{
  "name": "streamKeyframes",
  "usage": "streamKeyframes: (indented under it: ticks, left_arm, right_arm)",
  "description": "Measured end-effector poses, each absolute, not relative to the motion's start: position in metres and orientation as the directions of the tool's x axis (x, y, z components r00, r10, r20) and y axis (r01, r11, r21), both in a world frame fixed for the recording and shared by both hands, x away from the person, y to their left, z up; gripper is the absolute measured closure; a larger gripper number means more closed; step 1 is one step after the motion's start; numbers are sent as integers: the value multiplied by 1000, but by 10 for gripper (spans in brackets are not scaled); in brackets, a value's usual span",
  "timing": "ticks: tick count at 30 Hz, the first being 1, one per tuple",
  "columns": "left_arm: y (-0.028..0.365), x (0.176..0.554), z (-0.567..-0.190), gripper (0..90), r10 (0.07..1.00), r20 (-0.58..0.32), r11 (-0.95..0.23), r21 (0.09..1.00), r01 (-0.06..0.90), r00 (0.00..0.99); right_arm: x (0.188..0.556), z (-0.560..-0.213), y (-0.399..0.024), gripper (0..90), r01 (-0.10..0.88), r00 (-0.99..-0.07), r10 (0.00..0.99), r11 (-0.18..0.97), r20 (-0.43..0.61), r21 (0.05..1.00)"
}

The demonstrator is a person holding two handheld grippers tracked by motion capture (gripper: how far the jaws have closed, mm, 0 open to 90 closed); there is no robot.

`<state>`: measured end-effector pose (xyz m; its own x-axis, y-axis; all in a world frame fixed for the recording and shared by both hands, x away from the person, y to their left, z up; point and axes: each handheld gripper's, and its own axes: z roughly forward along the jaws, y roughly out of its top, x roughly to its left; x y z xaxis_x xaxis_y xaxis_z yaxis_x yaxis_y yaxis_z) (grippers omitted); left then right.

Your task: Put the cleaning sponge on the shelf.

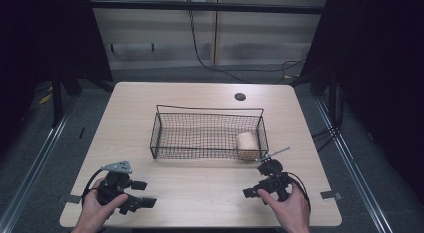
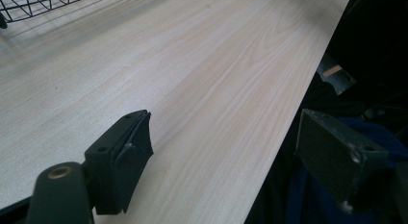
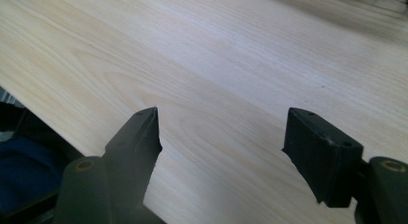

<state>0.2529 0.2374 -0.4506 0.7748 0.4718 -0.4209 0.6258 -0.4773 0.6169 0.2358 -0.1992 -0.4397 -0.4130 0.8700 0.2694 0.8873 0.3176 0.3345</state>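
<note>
Holding both sets of jaws apart and empty, your left gripper [image 1: 142,193] sits lower left, your right gripper [image 1: 253,191] lower right — both low over the pale wooden table [image 1: 200,188]. Mid-frame, the black wire basket [image 1: 165,135] holds a beige paper roll [image 1: 246,143] in its right end.

Beige roll [image 1: 246,143] — upright, basket's [image 1: 207,110] right end

We see a pale wood-grain table [image 1: 200,193] bearing a black wire-mesh basket [image 1: 205,135] that holds a beige roll [image 1: 246,143]. Both grippers, left [image 1: 142,194] and right [image 1: 254,181], are black; the left carries a grey plate [image 1: 118,166].
</note>
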Motion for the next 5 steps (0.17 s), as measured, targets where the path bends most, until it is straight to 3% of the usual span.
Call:
streamKeyframes:
  ticks: [5]
  left_arm:
    - [236, 253, -451, 196, 468, -418, -487, 614, 622, 779]
  right_arm:
    - [233, -455, -206, 283, 881, -401, 883, 298, 244, 367]
